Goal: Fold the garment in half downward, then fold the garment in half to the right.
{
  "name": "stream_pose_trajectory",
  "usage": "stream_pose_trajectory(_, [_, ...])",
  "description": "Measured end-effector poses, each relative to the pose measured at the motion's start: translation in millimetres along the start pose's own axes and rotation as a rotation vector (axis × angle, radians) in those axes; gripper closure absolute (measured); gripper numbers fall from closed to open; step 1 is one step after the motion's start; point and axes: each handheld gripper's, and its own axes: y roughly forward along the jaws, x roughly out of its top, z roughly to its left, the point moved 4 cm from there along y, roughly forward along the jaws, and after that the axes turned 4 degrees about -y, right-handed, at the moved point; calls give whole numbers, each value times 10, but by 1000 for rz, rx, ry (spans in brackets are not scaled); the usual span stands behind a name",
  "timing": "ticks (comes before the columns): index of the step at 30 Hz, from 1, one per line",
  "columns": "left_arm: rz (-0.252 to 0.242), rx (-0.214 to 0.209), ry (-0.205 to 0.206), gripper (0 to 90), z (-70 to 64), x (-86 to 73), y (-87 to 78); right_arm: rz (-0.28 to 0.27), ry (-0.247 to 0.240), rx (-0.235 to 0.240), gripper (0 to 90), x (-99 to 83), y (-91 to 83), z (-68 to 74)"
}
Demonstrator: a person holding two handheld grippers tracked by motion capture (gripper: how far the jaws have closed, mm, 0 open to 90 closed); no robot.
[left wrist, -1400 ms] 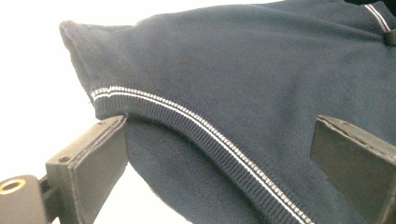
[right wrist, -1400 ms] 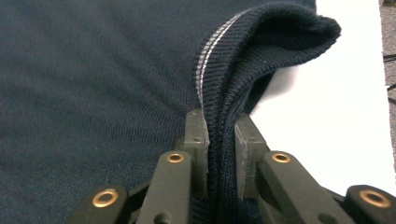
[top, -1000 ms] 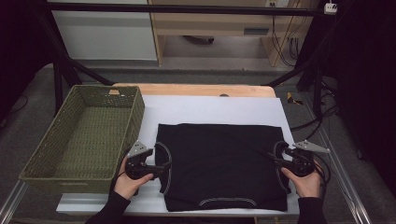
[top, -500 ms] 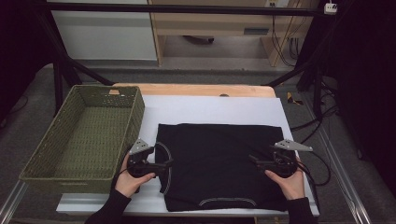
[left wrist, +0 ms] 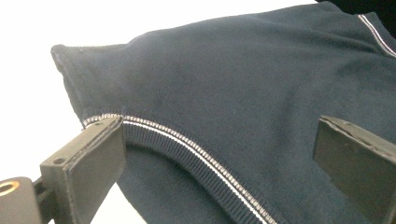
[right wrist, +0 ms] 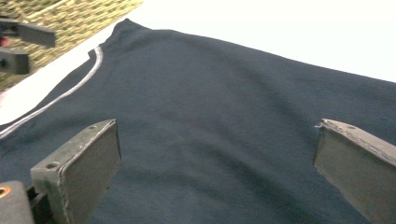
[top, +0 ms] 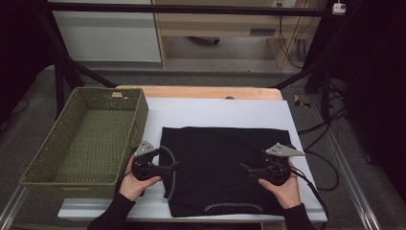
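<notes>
A: Start at the near edge. What's closest?

B: The person's two hands, coming in from the bottom of the high view. The left gripper [top: 173, 165] sits at the left side of the dark garment [top: 225, 167], its jaws spread wide, pointing inward over the cloth's pale-striped ribbed trim [left wrist: 187, 144]. In the left gripper view one jaw hangs right at that trim and the other over plain cloth; nothing is caught between them.

A: And the other one?

B: The right gripper [top: 245, 168] is over the garment's right half, pointing toward the left one. Its jaws are also parted wide, with bare fabric between them in the right gripper view. I cannot tell whether the tips touch the cloth.

A: Where does the garment lie?

B: Flat on the white sheet [top: 215, 112] covering the table, its banded edge nearest the person, its far edge about mid-sheet.

A: Further out?

B: The green woven basket [top: 86, 139] stands just left of the garment, beside the left hand. Beyond the sheet, the wooden table edge [top: 201, 92] shows, then the floor and cables.
</notes>
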Motion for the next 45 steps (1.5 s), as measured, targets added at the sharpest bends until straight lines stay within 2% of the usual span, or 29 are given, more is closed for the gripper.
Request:
stream_pose_trajectory(10, [9,9,-3,18,4,61,68,19,-17,40,9,-16,130,191])
stream_pose_trajectory(17, [7,18,-10,18,8,146,130,17,-25,47,9,-6,136,232])
stream_pose_trajectory(18, [7,33,-27,18,30,171,146,17,-24,48,9,-6,140,238])
stream_pose_trajectory(20, [9,39,-34,18,55,185,157,21,-26,51,9,-10,148,248])
stream_pose_trajectory(31, [23,50,-42,18,115,248,287,26,-26,55,8,-10,161,269])
stream_pose_trajectory(34, [15,59,-53,17,165,318,352,22,-28,54,9,-4,150,264])
stream_pose_trajectory(37, [18,88,-58,11,234,370,399,20,-31,54,8,-2,146,262])
stream_pose_trajectory(40, [18,123,-87,16,341,414,454,24,-34,50,8,-4,142,259])
stream_pose_trajectory(43, [37,170,-111,41,458,416,526,27,-34,51,8,-8,142,263])
stream_pose_trajectory(45, [42,189,-110,64,514,419,564,28,-37,53,8,-9,145,264])
